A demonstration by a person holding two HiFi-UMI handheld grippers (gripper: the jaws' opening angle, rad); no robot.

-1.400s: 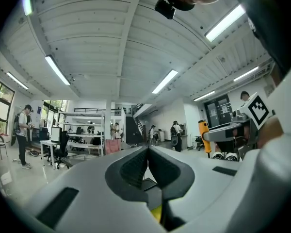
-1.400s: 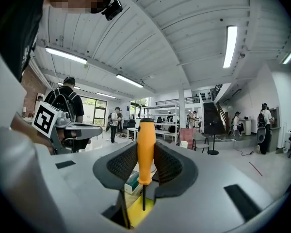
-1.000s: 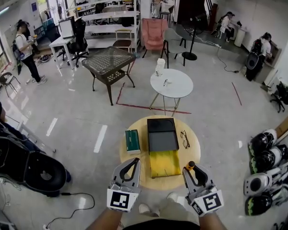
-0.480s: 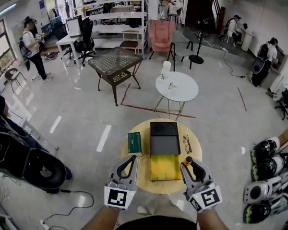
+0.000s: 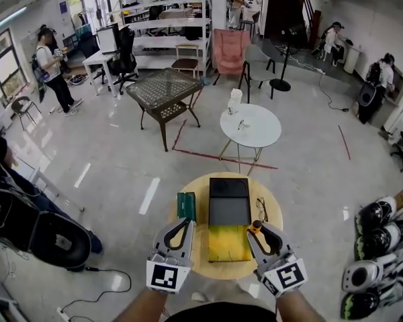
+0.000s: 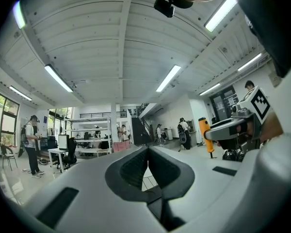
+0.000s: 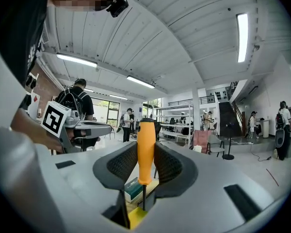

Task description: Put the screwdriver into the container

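Left gripper [image 5: 186, 224] and right gripper [image 5: 258, 228] are showing pale grey shells, black ridged pads [image 7: 121, 163] lining the jaws (each carrying a black-and-white marker cube [image 5: 166, 277]).

The container [image 5: 228, 205] sits in the middle of the round table [image 5: 201, 184]. A small box [image 5: 186, 205] lies to its left, glasses [image 5: 260, 208] to its right.

From the head view we catch only the top of the orange-handled screwdriver [image 5: 254, 225]; its thin dark shaft is hidden behind the right gripper [image 5: 260, 229]. In the right gripper view the shaft's tip drops behind the grey gripper body, and the yellow-lined open container [image 7: 136, 219] shows as a mere sliver. The person's forearms [image 5: 142, 308] are cut off by the bottom edge. The objects on the white round table [image 5: 258, 133] are too small for us to tell.
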